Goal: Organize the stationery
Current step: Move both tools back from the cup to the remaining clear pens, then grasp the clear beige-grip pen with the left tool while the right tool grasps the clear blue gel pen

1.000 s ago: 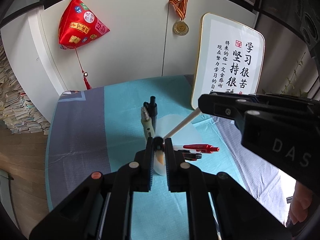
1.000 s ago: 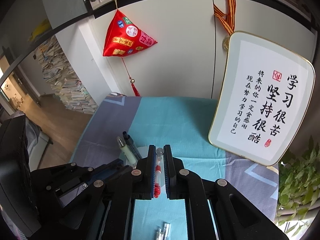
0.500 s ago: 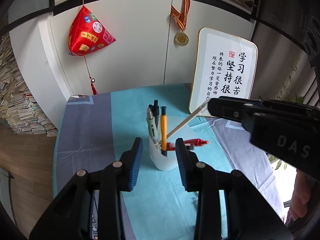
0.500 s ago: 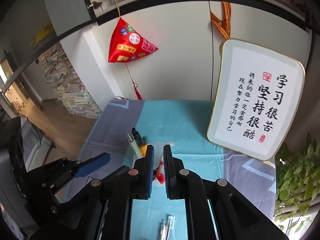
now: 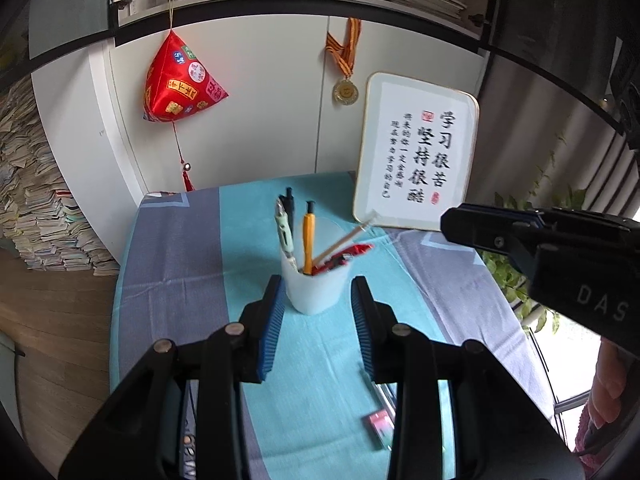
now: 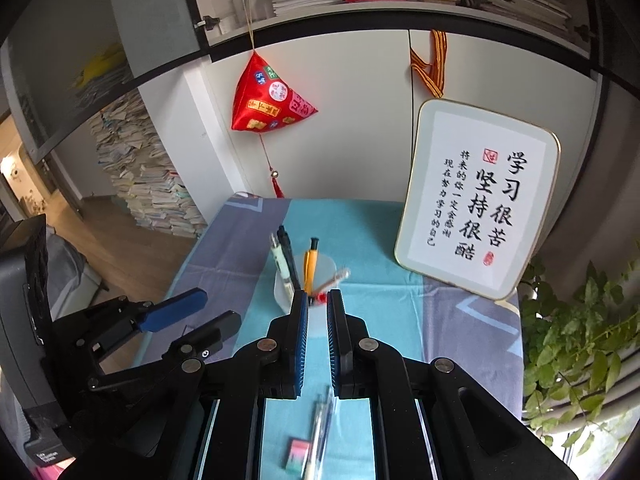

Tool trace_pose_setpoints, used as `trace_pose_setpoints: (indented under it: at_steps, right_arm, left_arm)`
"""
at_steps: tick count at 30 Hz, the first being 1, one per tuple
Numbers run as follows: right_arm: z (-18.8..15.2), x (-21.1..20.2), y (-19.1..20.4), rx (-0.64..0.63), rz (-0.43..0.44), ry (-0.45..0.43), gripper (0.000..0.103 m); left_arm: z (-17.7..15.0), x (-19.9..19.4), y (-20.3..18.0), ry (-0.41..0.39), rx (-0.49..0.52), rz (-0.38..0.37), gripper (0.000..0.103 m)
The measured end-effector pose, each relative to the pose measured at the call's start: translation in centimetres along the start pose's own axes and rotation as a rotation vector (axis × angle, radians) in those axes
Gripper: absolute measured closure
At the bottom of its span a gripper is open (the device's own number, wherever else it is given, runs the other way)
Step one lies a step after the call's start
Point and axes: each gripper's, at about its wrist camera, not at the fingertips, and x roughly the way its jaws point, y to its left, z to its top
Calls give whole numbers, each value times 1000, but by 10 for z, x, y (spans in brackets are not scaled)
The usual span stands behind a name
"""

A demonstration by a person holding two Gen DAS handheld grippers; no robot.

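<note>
The translucent white plastic pen cup (image 5: 314,288) stood upright on the teal-and-grey tablecloth (image 5: 188,256), holding an orange pen (image 5: 307,240) and others. The left gripper (image 5: 318,306) was parted and empty, the right gripper (image 6: 317,312) closed on nothing. A framed calligraphy board (image 6: 478,200) leaned against white cabinets (image 5: 260,120).

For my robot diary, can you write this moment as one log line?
left gripper: open, empty | right gripper: shut, empty | pen cup: upright, five pens | eraser: on table
</note>
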Motion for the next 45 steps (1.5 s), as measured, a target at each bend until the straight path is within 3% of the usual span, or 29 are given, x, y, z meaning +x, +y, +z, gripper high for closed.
trace_pose_setpoints:
  at_steps: [14, 27, 36, 45]
  right_arm:
    - [-46, -16, -1, -15, -2, 41, 95]
    - [-90, 22, -21, 35, 4, 169, 95]
    - [-109, 40, -40, 79, 3, 211, 95]
    - [-114, 58, -55, 104, 10, 243, 95]
  left_arm:
    - [-48, -2, -25, 55, 21, -25, 71]
    - [-101, 48, -37, 212, 8, -40, 72]
    - [-117, 86, -54, 301, 44, -51, 72]
    - [-112, 105, -50, 321, 9, -48, 69]
